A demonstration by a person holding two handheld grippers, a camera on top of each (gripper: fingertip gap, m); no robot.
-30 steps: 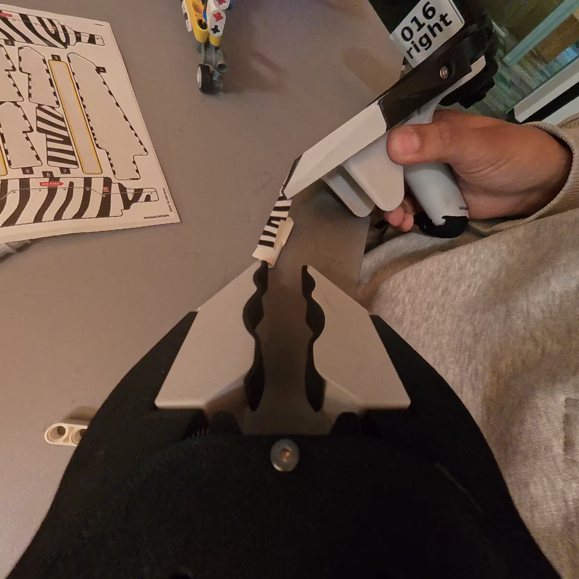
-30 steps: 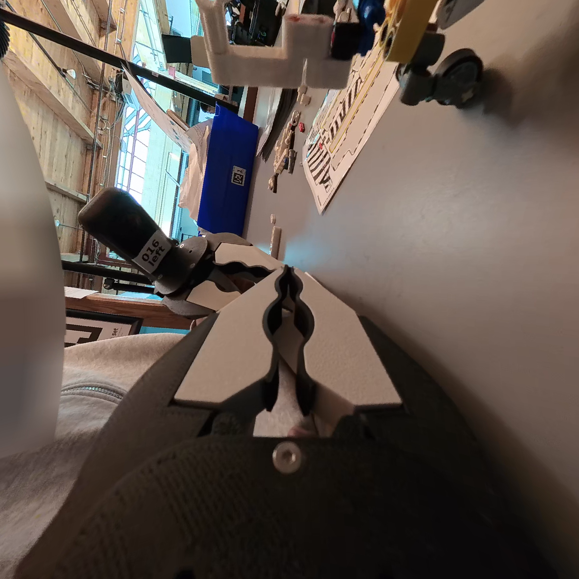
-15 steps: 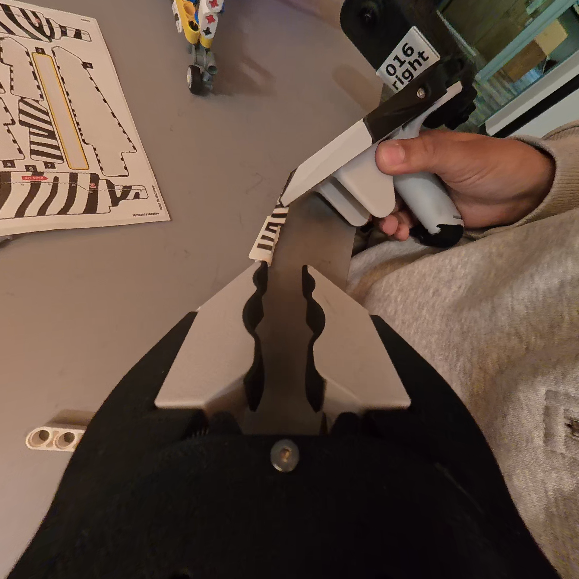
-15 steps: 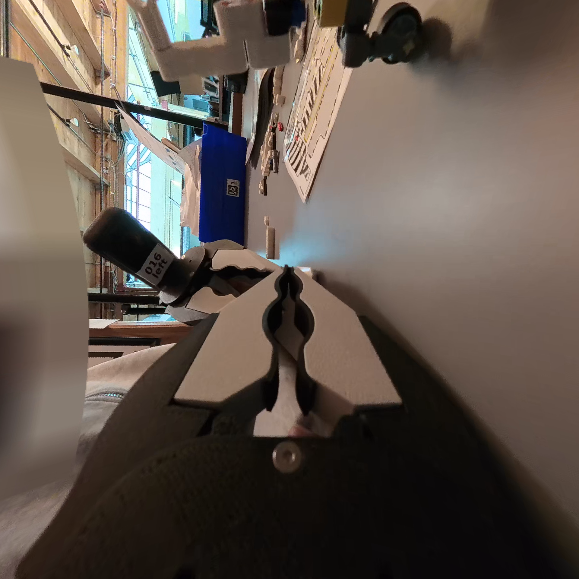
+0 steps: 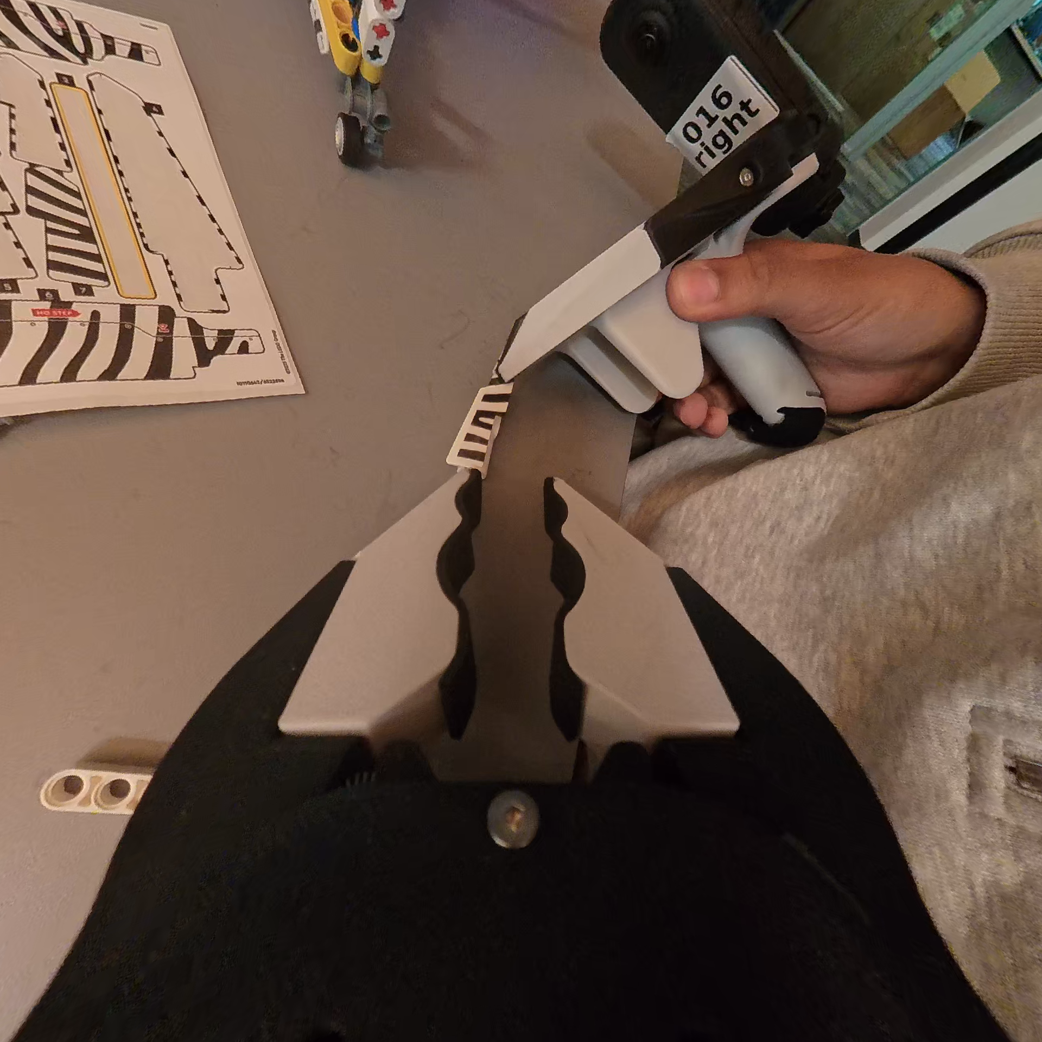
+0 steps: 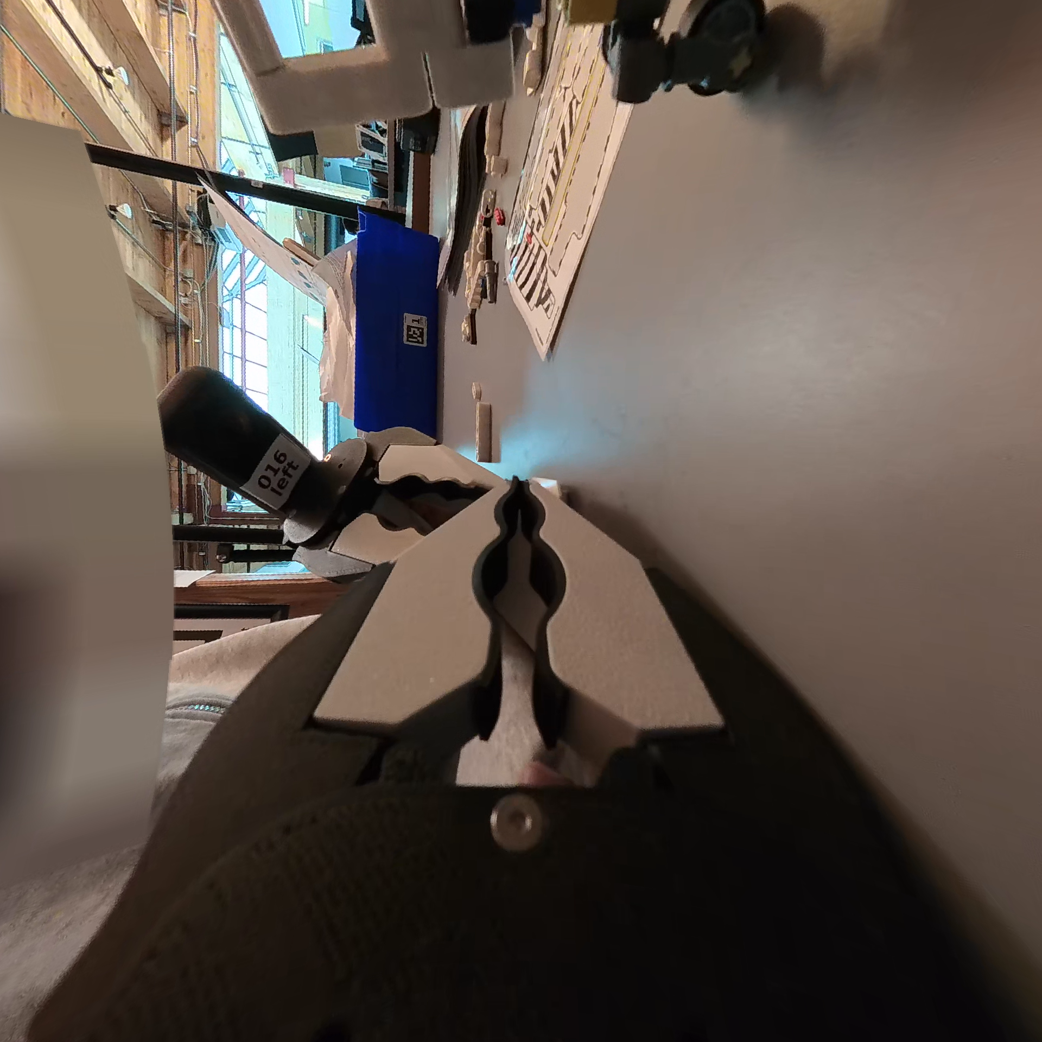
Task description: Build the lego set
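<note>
My right gripper (image 5: 504, 369) is held by a hand and is shut on a small white piece with zebra stripes (image 5: 478, 431), just above the grey table near its front edge. In the right wrist view the shut right gripper (image 6: 516, 484) shows only a sliver of the piece (image 6: 546, 483) past its tips. My left gripper (image 5: 514, 482) is open and empty, with its tips just below the striped piece. It also shows in the right wrist view (image 6: 445, 493), close beside the right gripper. A zebra sticker sheet (image 5: 113, 225) lies at the left.
A partly built model with yellow, white and grey parts and a wheel (image 5: 361, 73) stands at the far side. A white beam with holes (image 5: 90, 789) lies at the near left. A blue box (image 6: 394, 338) and several small parts (image 6: 479, 265) sit beyond the sheet (image 6: 564, 225). A grey sleeve (image 5: 846, 564) fills the right. Less than 4 cm separates the two grippers' tips.
The right gripper has tilted a little with the striped piece, which now shows its flat striped face. The left gripper has shifted slightly and stays open.
</note>
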